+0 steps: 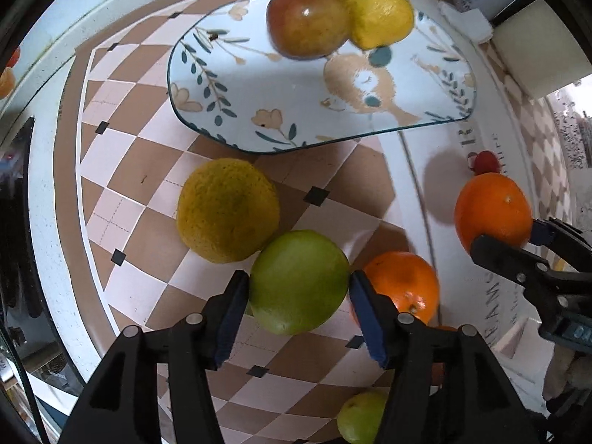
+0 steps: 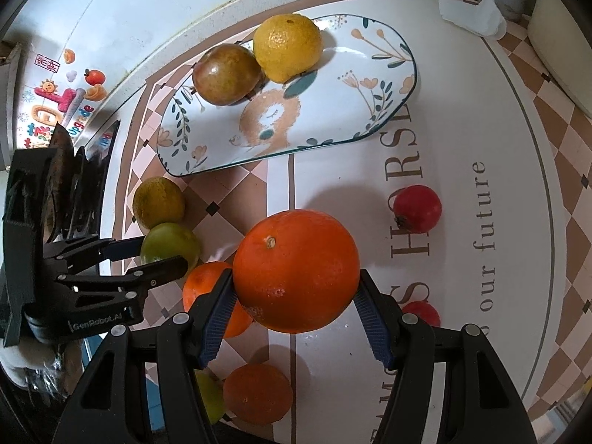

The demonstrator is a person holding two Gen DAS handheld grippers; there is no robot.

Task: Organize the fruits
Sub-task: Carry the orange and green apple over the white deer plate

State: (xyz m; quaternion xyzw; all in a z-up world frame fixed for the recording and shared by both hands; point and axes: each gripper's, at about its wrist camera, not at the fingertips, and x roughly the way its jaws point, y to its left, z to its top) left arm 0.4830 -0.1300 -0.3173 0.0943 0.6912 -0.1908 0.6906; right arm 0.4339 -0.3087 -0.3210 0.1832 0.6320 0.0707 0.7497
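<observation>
Nearest the left wrist camera, left gripper (image 1: 299,288) pointing straight down, blue pads (image 1: 234,314) set against either flank of the green fruit (image 1: 299,281); pads seemingly in contact at its widest girth, though firmness of the clamp not readable from either view. Green fruit on the checked mat (image 1: 148,170), touching a mottled yellow-green citrus (image 1: 227,209) on its far side and just beside a small orange (image 1: 405,285) on the right. Probably firm, smooth-skinned and moderately heavy; waxy rind likely slippery, so best held across the equator, with pads level and centred, as now. In the right wrist view, right gripper (image 2: 296,296) clamped on the large orange (image 2: 296,270), raised clear of the mat, pads seated on opposite sides just below the widest part. Dimpled rind likely to give fair friction; round body liable to roll out if held too low, and firm enough to bear a steady squeeze without bruising. Farther off, a red fruit (image 2: 417,208) alone on the lettered part of the mat, well apart from the rest. Farthest, the patterned plate (image 2: 370,85), carrying a russet apple (image 2: 226,74) and a yellow citrus (image 2: 288,46) touching one another at its far end; near half of the plate bare, a likely place for both held fruits. Ceramic plate presumably brittle, calling for gentle lowering rather than dropping.
</observation>
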